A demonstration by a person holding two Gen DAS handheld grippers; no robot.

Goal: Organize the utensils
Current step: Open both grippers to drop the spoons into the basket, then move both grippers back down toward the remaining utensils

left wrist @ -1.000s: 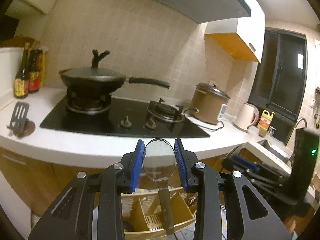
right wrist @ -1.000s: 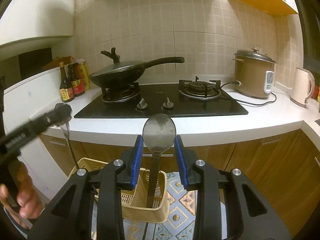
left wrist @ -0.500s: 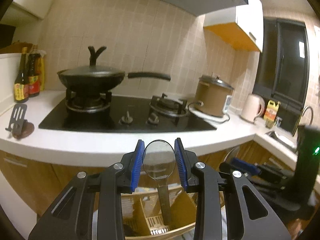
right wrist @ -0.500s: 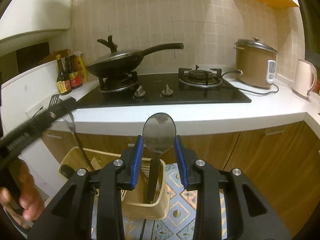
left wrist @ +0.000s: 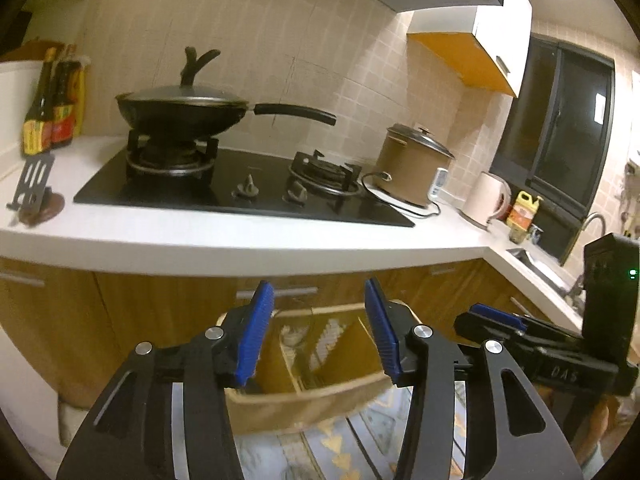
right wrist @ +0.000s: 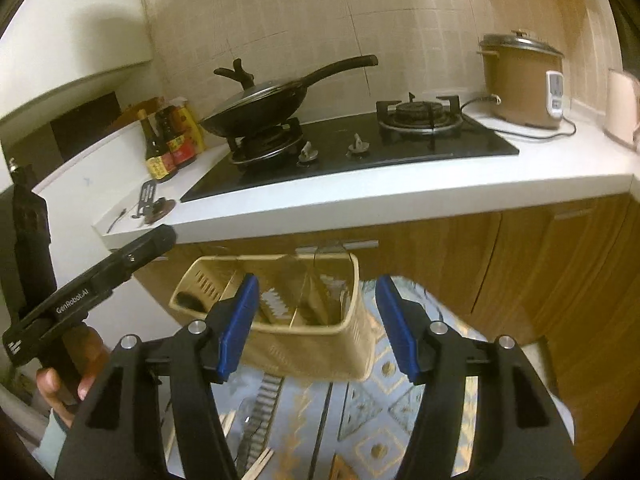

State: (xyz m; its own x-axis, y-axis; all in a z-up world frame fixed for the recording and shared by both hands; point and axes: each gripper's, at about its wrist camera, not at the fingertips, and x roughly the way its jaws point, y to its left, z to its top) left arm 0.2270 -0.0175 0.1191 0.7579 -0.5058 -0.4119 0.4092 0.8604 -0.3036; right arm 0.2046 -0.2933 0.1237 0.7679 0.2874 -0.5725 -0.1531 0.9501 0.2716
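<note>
Blurred spoons (left wrist: 298,332) drop into the beige divided caddy (right wrist: 352,344).

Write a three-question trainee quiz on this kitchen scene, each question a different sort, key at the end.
1. True or false: the wok on the stove has a lid on it.
2. Multiple choice: what lies straight ahead of the left gripper and the right gripper, past their blue fingers? A) the kettle B) the beige utensil basket C) the sauce bottles
3. Fill in: the brown rice cooker stands on the white ____.

Key: 1 true. 2 B; both sets of fingers are opening, nothing pressed between them, and a blurred spoon shows in the basket. 3 counter.
</note>
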